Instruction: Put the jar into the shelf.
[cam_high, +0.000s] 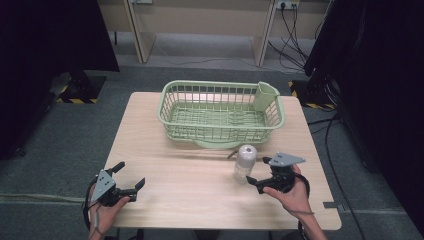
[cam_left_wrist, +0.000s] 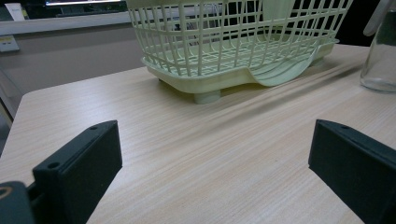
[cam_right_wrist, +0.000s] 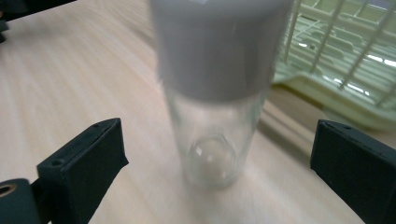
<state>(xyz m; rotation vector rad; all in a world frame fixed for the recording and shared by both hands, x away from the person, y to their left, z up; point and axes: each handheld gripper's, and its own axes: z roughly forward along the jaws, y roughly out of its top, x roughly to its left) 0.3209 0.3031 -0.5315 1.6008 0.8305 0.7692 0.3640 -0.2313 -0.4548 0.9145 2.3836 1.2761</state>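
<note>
Bench (cam_high: 165, 150): pale wood, fine lengthwise grain. Basket (cam_high: 220, 112): light green plastic lattice, with matching solid green cup (cam_high: 265, 96) in one corner. Bottle (cam_high: 245, 164): clear glass body, grey cap. Both grippers, left (cam_high: 131, 176) and right (cam_high: 255, 176): black jaws, grey top plates. Floor (cam_high: 65, 135): grey carpet.

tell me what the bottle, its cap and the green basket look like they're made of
Bottle: clear glass or hard clear plastic; the table shows through the wall, and which one it is stays open. Cap: matte grey, opaque, probably plastic. Basket: pale green moulded plastic by the look, with a slight sheen, open lattice walls and a solid base tray under it.
</note>
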